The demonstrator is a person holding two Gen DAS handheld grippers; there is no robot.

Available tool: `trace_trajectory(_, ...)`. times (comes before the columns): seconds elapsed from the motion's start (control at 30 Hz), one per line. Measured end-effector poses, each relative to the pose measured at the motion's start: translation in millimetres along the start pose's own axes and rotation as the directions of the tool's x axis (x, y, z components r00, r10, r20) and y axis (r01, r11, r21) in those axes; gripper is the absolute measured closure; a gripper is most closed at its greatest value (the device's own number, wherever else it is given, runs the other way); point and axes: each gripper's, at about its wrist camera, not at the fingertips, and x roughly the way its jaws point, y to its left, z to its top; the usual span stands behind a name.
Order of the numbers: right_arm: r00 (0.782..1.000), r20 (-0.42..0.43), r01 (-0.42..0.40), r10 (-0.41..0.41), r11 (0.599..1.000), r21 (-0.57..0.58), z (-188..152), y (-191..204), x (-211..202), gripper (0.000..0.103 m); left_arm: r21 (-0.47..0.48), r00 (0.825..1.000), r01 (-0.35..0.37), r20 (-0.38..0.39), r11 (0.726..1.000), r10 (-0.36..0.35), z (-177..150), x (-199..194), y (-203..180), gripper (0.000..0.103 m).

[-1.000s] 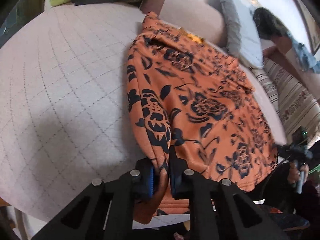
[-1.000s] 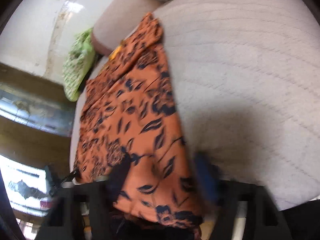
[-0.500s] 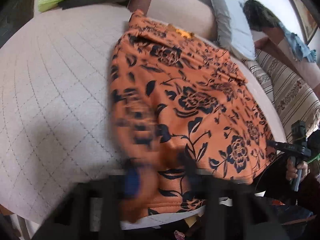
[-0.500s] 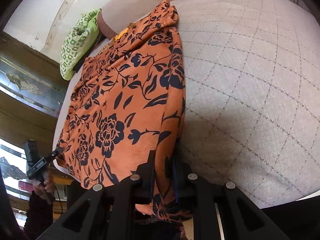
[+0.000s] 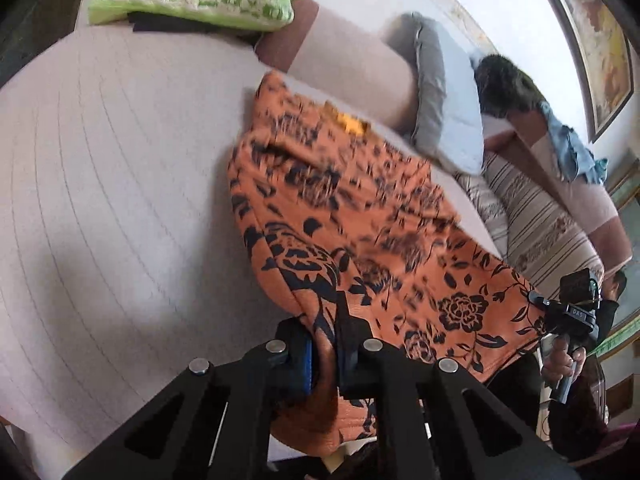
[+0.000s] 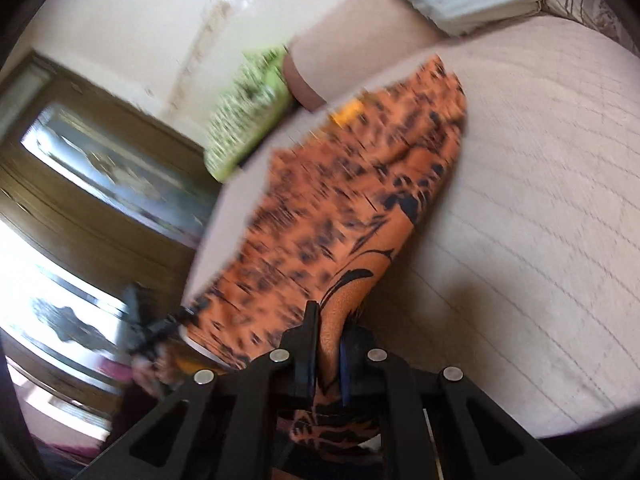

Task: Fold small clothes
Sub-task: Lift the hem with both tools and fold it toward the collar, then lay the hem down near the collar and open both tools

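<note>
Blur smears most of the right wrist view, so the print on the orange garment reads as streaks there, and the green cushion is just a smudge. Your left gripper has just been closing w/ cloth between its pads: it's clamped on a bunched near corner of the garment, whose tail hangs below the fingers, partly hidden. Your right gripper has likewise been closing w/ fabric between, and pinches the other near corner; the hem is cut off behind the black linkage. Garment's far end lies on the quilted beige sofa seat, near edge raised off it. Fabric looks textured, knit-like, w/ black floral print. Grey pillow is soft, rounded.
</note>
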Motion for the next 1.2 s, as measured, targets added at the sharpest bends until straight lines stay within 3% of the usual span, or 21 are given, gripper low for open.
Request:
trace_trajectory(0.17,0.995,0.068,-0.067,0.066,0.998,0.005,38.4,13.0,-8.6,0.095,-0.004,0.998,0.023,0.062,1.000,-0.023,57.5,-12.5,-6.8,0.095)
trace_trajectory(0.3,0.984,0.154,-0.096,0.093,0.995,0.014,90.8,18.5,-18.3,0.095,-0.040,0.995,0.024,0.099,0.999,-0.020,120.9,-1.4,-0.5,0.095)
trace_trajectory(0.43,0.970,0.236,-0.079,0.059,0.994,0.075,155.9,1.2,-9.1,0.095,-0.077,0.996,-0.011,0.090,0.997,0.018,196.8,42.9,10.4,0.095)
trace_trajectory(0.53,0.959,0.282,-0.052,0.007,0.987,0.152,206.8,-29.0,11.6,0.095,-0.104,0.997,-0.071,0.031,0.992,0.074,249.7,99.1,26.0,0.091)
trace_trajectory(0.63,0.968,0.242,-0.005,-0.064,0.962,0.273,246.2,-75.6,48.8,0.091,-0.171,0.990,-0.144,-0.025,0.975,0.142,282.5,157.0,54.4,0.082)
trace_trajectory(0.73,0.978,0.171,0.029,-0.117,0.894,0.448,266.5,-136.2,88.1,0.089,-0.288,0.991,-0.135,-0.049,0.948,0.127,294.0,190.8,85.7,0.077)
trace_trajectory(0.8,0.970,0.193,0.023,-0.149,0.844,0.536,268.6,-170.0,93.8,0.083,-0.357,0.996,-0.069,0.021,0.931,0.082,291.4,189.8,99.7,0.075)
trace_trajectory(0.83,0.962,0.221,0.015,-0.161,0.837,0.547,269.2,-178.9,89.9,0.081,-0.369,0.994,-0.038,0.077,0.928,0.071,288.3,182.1,102.4,0.068)
trace_trajectory(0.87,0.955,0.244,0.010,-0.169,0.840,0.543,269.3,-182.2,84.6,0.073,-0.365,0.989,-0.036,0.119,0.930,0.085,283.9,173.0,102.2,0.062)
trace_trajectory(0.9,0.947,0.266,0.011,-0.179,0.847,0.531,267.6,-182.4,76.9,0.058,-0.354,0.976,-0.047,0.184,0.934,0.119,277.5,158.7,98.6,0.051)
trace_trajectory(0.93,0.934,0.291,0.034,-0.206,0.864,0.502,264.9,-177.2,65.3,0.048,-0.336,0.954,-0.069,0.254,0.939,0.161,265.5,139.4,89.2,0.041)
trace_trajectory(0.97,0.920,0.313,0.065,-0.235,0.880,0.470,261.6,-168.0,55.1,0.045,-0.324,0.946,-0.076,0.276,0.943,0.171,258.4,131.5,83.1,0.039)
trace_trajectory(1.03,0.906,0.349,0.101,-0.237,0.925,0.365,254.5,-142.5,41.2,0.045,-0.258,0.944,-0.091,0.286,0.962,0.166,228.4,115.6,55.9,0.037)
trace_trajectory(1.07,0.911,0.341,0.124,-0.232,0.943,0.310,250.2,-128.1,37.2,0.045,-0.233,0.945,-0.102,0.282,0.967,0.167,219.1,114.0,47.5,0.036)
trace_trajectory(1.13,0.935,0.253,0.216,-0.249,0.965,0.151,233.4,-86.9,47.8,0.045,-0.157,0.945,-0.206,0.225,0.966,0.239,200.2,125.3,21.4,0.030)
trace_trajectory(1.2,0.943,0.178,0.277,-0.281,0.960,0.049,214.3,-59.5,66.9,0.053,-0.054,0.927,-0.358,0.095,0.932,0.362,201.1,155.3,1.2,0.030)
